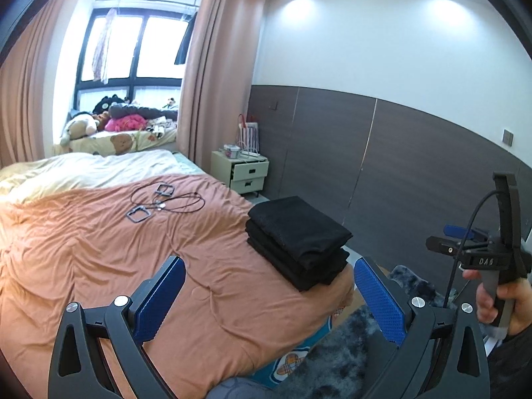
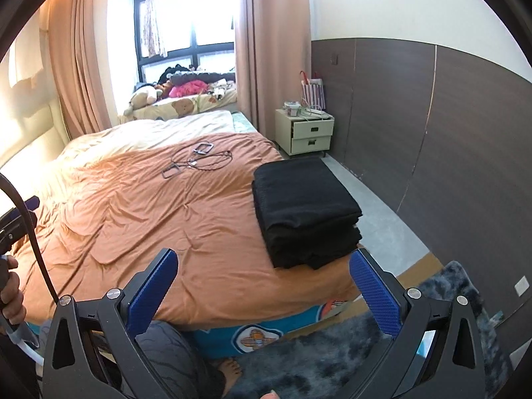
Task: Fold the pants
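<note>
A stack of folded black pants (image 1: pixel 297 239) lies on the near right corner of the bed with the orange cover (image 1: pixel 116 249); it also shows in the right wrist view (image 2: pixel 304 212). My left gripper (image 1: pixel 269 266) is open and empty, held above the bed's near edge just short of the stack. My right gripper (image 2: pixel 262 259) is open and empty, held back from the stack over the bed's foot. The right gripper also shows from the side in the left wrist view (image 1: pixel 465 237), off the bed to the right.
Black cables and two small frames (image 2: pixel 196 159) lie on the middle of the bed. A cream nightstand (image 2: pixel 307 131) stands by the dark wall panel. A grey shaggy rug (image 2: pixel 332 359) covers the floor at the bed's foot. Plush toys pile at the window (image 2: pixel 179 88).
</note>
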{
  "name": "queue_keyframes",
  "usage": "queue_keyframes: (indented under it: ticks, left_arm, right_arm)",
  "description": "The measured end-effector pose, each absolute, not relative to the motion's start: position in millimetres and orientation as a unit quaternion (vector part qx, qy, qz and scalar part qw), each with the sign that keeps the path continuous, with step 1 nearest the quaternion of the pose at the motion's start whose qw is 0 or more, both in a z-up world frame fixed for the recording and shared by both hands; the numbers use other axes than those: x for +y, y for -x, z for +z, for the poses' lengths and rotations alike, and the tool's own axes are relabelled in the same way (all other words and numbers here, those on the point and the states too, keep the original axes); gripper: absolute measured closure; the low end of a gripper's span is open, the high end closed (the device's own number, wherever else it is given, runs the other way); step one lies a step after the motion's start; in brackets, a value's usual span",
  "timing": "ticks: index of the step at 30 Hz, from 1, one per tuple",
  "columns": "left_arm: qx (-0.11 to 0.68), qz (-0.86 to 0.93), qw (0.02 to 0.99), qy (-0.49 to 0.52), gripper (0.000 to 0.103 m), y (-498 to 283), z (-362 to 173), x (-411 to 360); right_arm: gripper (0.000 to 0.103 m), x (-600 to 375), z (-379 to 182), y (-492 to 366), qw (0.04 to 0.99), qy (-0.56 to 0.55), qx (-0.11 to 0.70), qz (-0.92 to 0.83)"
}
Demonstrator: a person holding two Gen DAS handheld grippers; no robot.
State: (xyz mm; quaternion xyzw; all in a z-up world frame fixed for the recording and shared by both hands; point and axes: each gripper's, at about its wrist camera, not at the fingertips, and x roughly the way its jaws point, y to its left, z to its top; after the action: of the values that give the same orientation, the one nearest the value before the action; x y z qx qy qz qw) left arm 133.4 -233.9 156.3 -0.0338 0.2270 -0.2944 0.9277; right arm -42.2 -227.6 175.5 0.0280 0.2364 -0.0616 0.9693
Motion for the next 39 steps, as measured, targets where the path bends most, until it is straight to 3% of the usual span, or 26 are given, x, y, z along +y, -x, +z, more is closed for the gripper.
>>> queue_keyframes:
  ticks: [11, 39]
  left_arm:
    - [0.215, -0.257, 0.942, 0.032, 0.000, -99, 138, -197]
    - [0.239, -0.160, 0.958, 0.004, 0.000, -24, 35, -116]
  right_arm:
    - [0.000, -182, 126, 78, 0.976, -0.050, 0.196, -0.075]
    - [0.000, -95, 49, 86, 0.972, -0.068, 0.204, -0.095]
